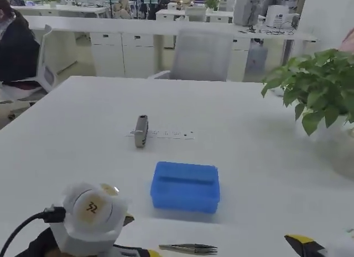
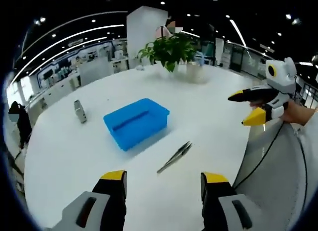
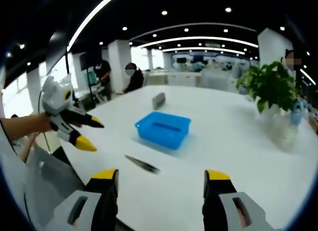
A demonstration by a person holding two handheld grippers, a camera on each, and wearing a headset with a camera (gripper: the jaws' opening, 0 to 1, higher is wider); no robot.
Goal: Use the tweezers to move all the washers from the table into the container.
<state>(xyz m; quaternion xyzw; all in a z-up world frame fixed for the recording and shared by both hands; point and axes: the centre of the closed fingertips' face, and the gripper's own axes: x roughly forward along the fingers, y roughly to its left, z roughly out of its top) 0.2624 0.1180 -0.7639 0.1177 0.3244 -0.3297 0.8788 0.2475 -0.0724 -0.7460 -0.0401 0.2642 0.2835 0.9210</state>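
Note:
The metal tweezers (image 1: 188, 248) lie on the white table near its front edge, just in front of the blue container (image 1: 185, 185), which looks empty. A row of small washers (image 1: 166, 134) lies further back, beside a grey block (image 1: 141, 130). My left gripper (image 2: 164, 181) hovers open, a short way before the tweezers (image 2: 175, 157), holding nothing. My right gripper (image 3: 160, 176) is open too, with the tweezers (image 3: 142, 164) slightly left of its centre line. Each gripper sees the other across the tweezers: the right gripper (image 2: 241, 110) and the left gripper (image 3: 97, 136), both held above the table edge.
A potted plant (image 1: 321, 91) stands at the table's right side. An office chair (image 1: 202, 55) sits at the far edge. Bare table (image 1: 83, 130) stretches left of the container. People stand and sit in the background.

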